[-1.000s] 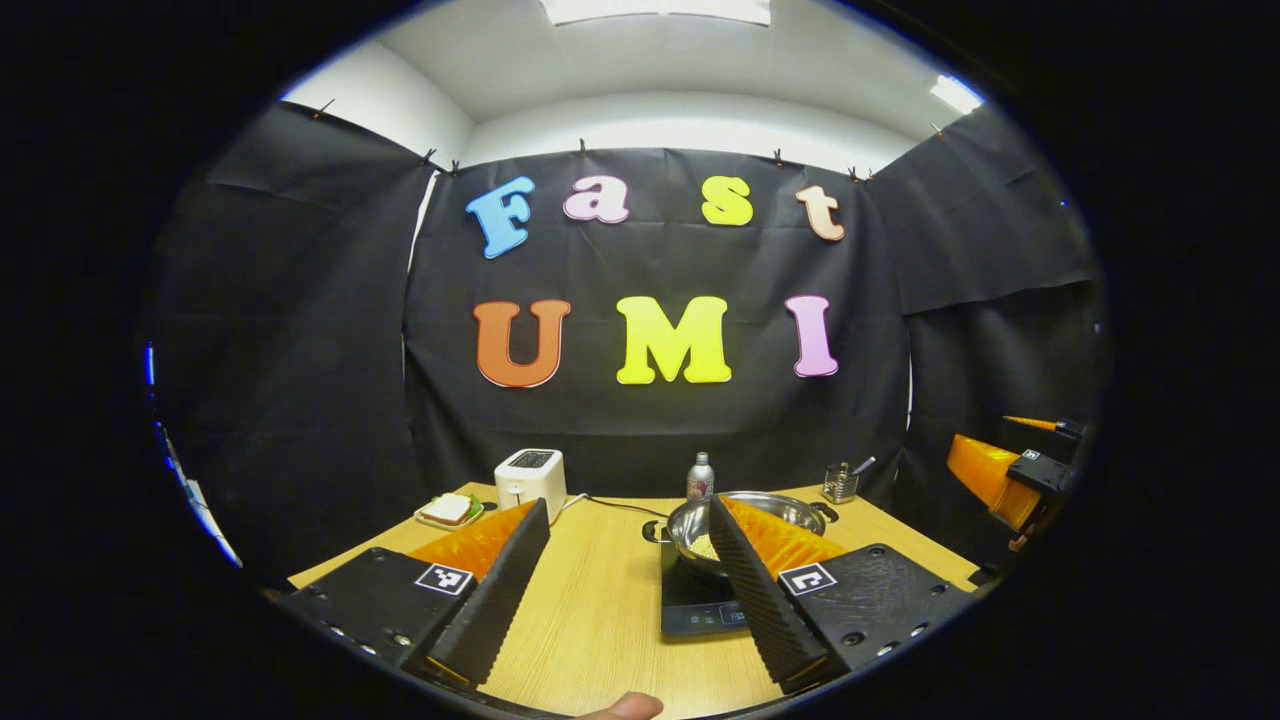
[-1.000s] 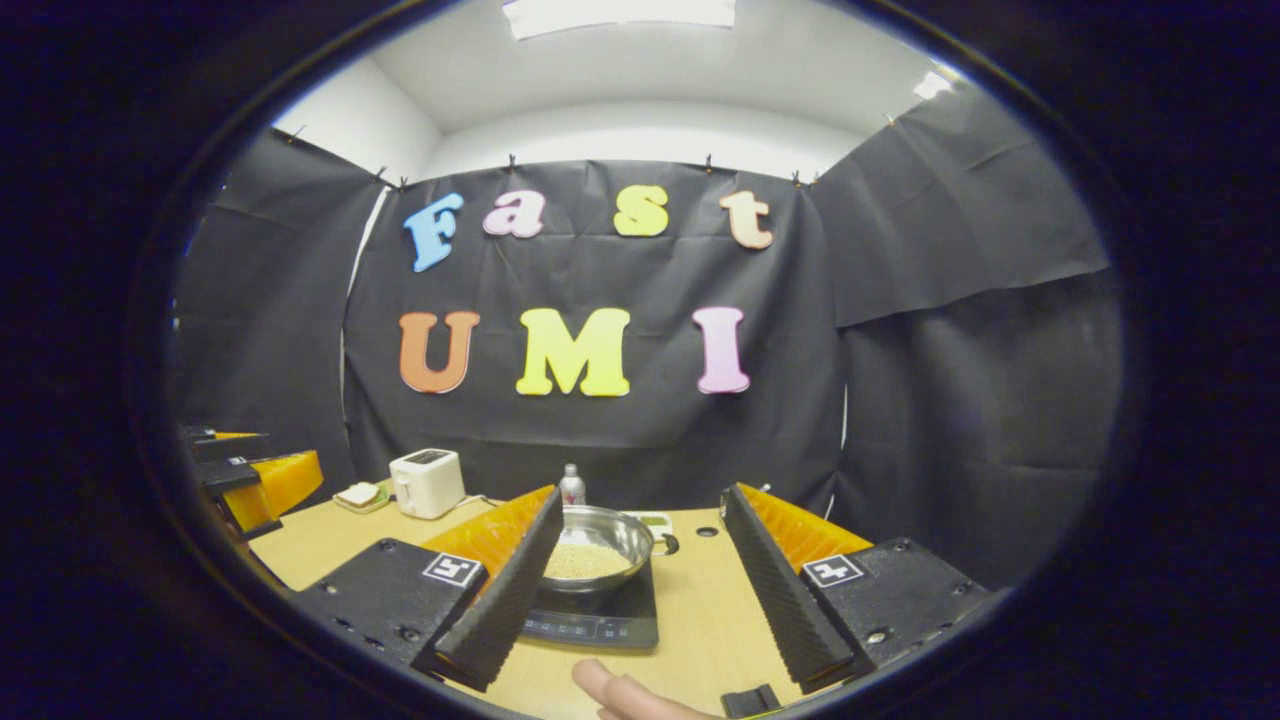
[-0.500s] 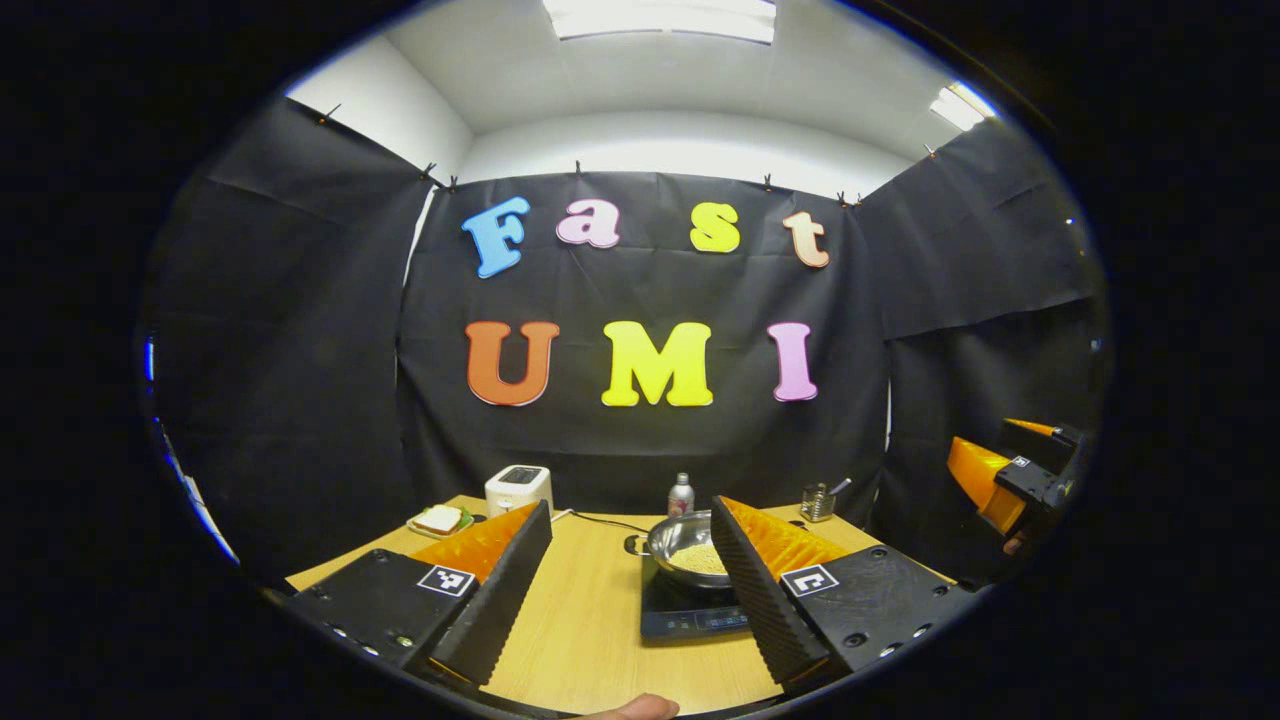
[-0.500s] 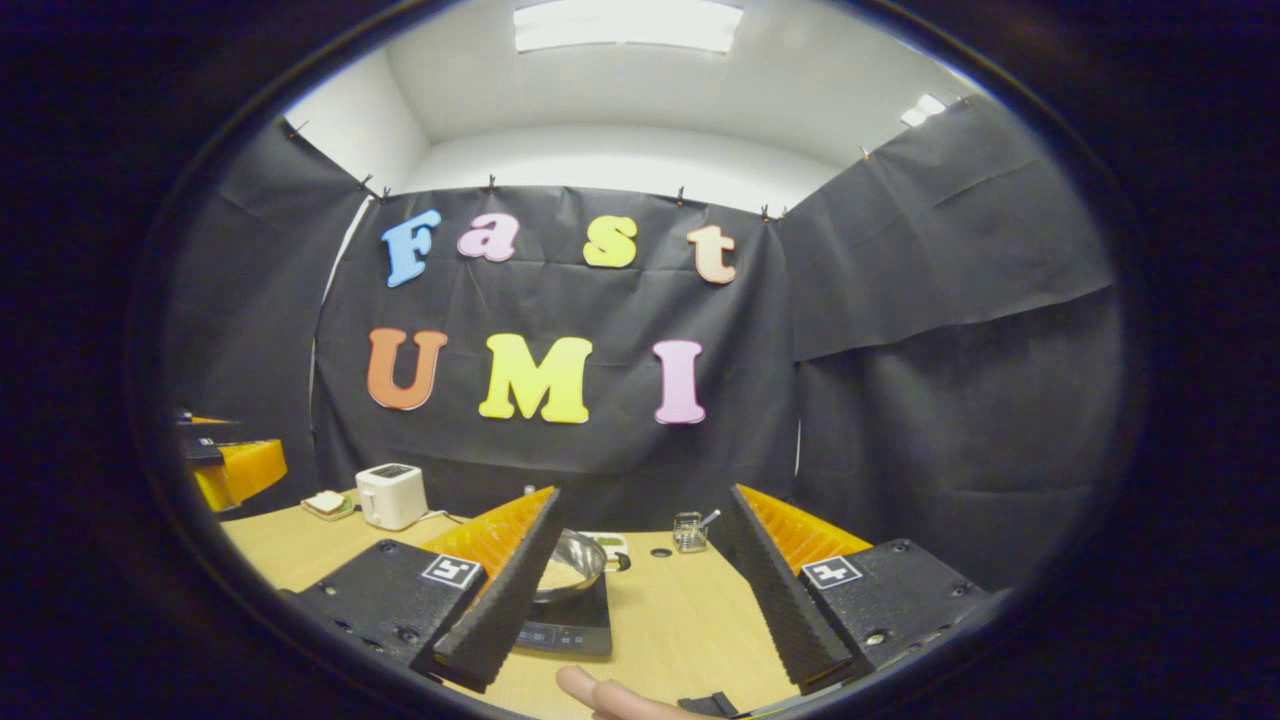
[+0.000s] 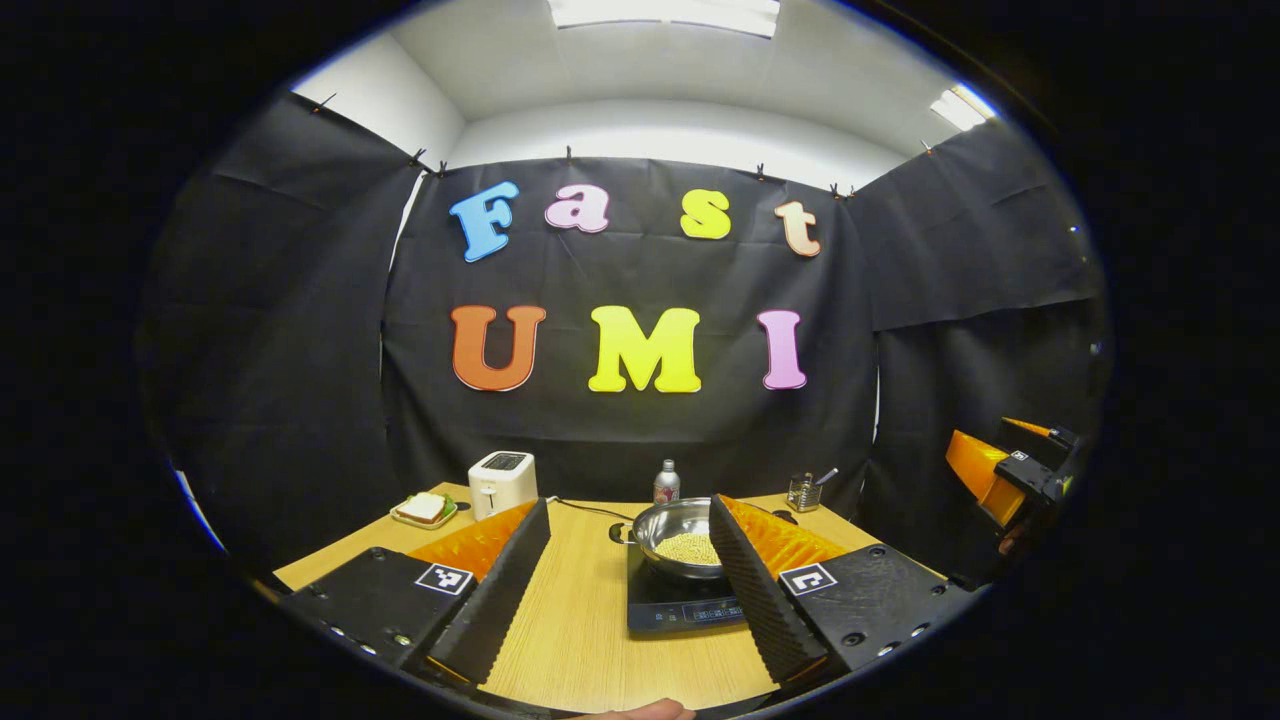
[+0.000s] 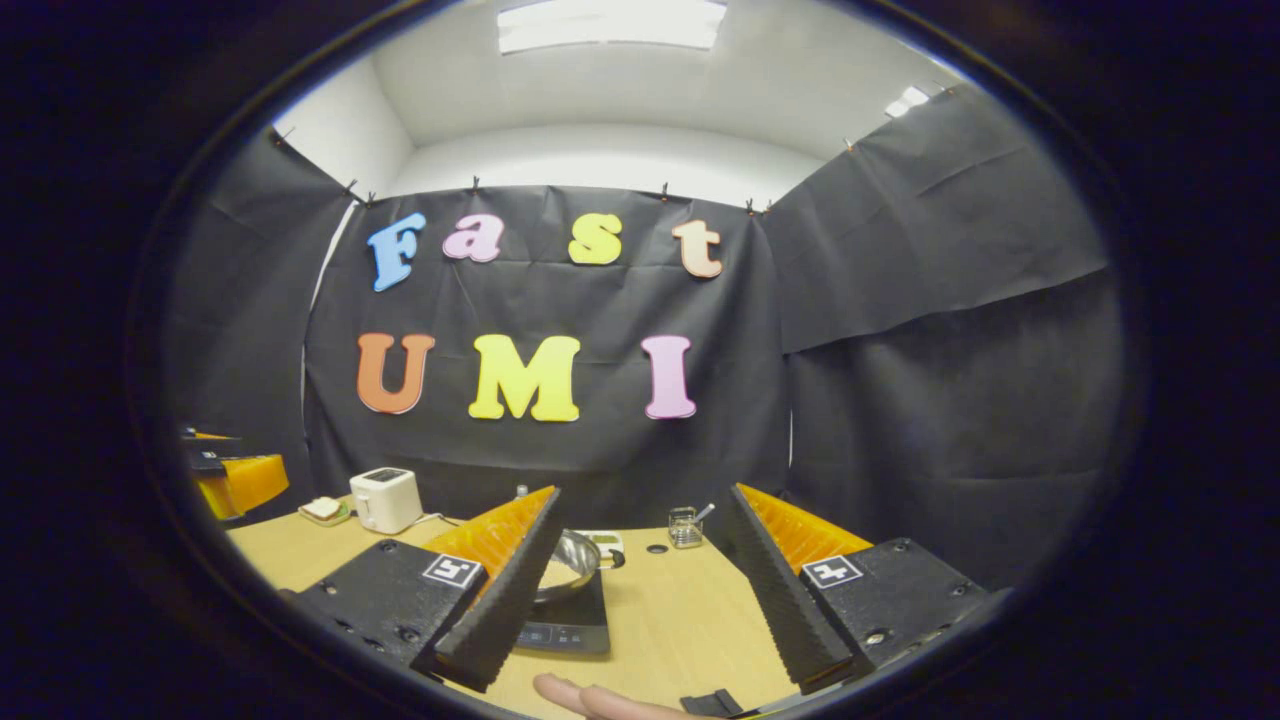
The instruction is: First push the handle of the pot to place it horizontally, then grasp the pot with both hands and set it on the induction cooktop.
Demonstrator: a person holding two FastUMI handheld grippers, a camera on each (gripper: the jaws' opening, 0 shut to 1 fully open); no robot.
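We see the pot [image 5: 680,535] sitting on the cooktop [image 5: 680,605] on the tabletop [image 5: 590,620]. Left hand-held gripper [image 5: 625,585] and right hand-held gripper [image 6: 640,585] both spread wide, holding nothing, back from the pot.

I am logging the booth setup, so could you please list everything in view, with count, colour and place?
Round steel pot: one, silver, pale grains inside, on the cooktop.
Flat induction cooktop: one, black, table centre.
Boxy toaster: one, white, back left.
Sandwich plate: one, left of toaster.
Small bottle: one, behind pot.
Small wire holder: one, back right.
Wooden table: one, light.
Left gripper: fingers open, empty.
Right gripper: fingers open, empty.
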